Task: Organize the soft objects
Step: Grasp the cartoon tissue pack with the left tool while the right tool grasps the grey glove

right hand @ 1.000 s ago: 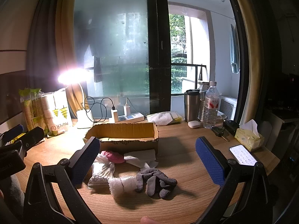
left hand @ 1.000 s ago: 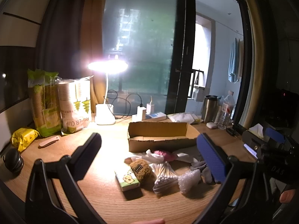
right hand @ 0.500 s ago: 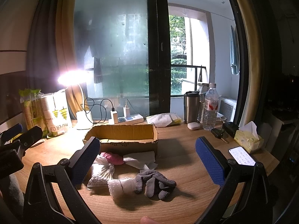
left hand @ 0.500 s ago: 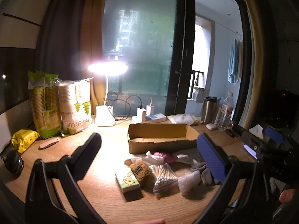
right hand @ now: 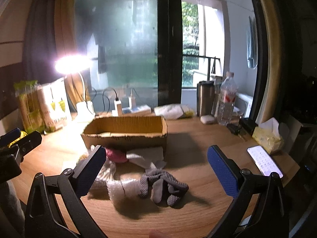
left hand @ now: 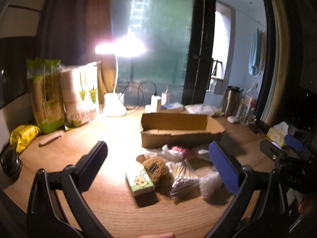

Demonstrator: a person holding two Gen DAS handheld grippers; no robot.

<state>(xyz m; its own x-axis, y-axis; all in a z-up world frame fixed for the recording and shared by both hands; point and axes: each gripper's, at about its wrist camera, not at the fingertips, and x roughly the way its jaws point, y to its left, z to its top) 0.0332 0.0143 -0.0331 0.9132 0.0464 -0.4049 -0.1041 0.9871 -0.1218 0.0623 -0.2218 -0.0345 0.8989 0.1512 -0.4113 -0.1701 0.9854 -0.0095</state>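
Both the left gripper (left hand: 158, 170) and the right gripper (right hand: 156, 170) are held spread wide and empty above the tabletop (right hand: 190, 144), where the soft items, including grey gloves (right hand: 162, 186), are piled before the cardboard box (right hand: 126, 130), presumably their destination.

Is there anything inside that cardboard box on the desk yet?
From what shows, no. The cardboard box is open-topped, and only its bare inner walls are visible. Its front wall hides the floor, so something flat there could go unseen. The gloves and bubble wrap lie outside, in front.
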